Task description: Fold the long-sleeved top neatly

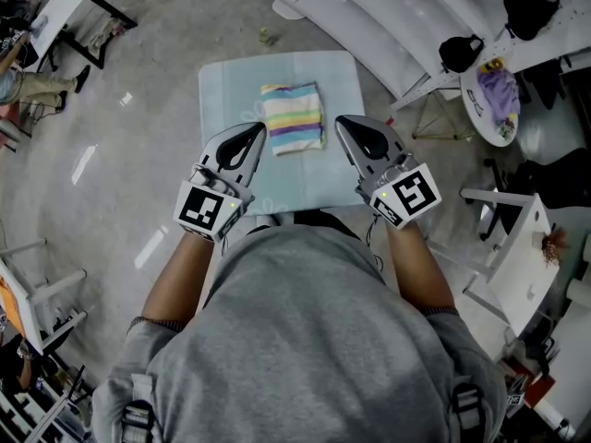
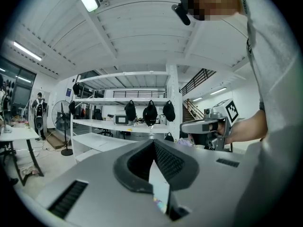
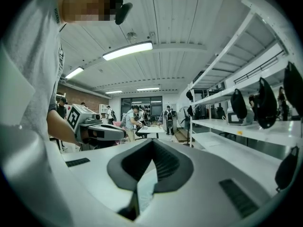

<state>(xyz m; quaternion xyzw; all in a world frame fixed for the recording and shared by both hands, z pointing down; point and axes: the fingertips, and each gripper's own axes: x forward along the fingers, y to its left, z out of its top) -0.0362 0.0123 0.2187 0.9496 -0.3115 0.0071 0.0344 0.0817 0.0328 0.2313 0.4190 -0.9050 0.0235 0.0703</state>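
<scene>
Pressing together, both jaws hold nothing

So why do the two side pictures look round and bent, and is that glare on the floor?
Left gripper view and right gripper view: wide-angle lenses bow the shelves and blacken the corners, and the ceiling lights burn white. Head view: sharp and evenly lit, with pale reflections on the shiny floor.

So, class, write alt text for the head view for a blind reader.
A folded striped top lies on a table, seen from above. A person in grey holds the left tongs and right tongs, both shut and empty, over the table's near half.
</scene>
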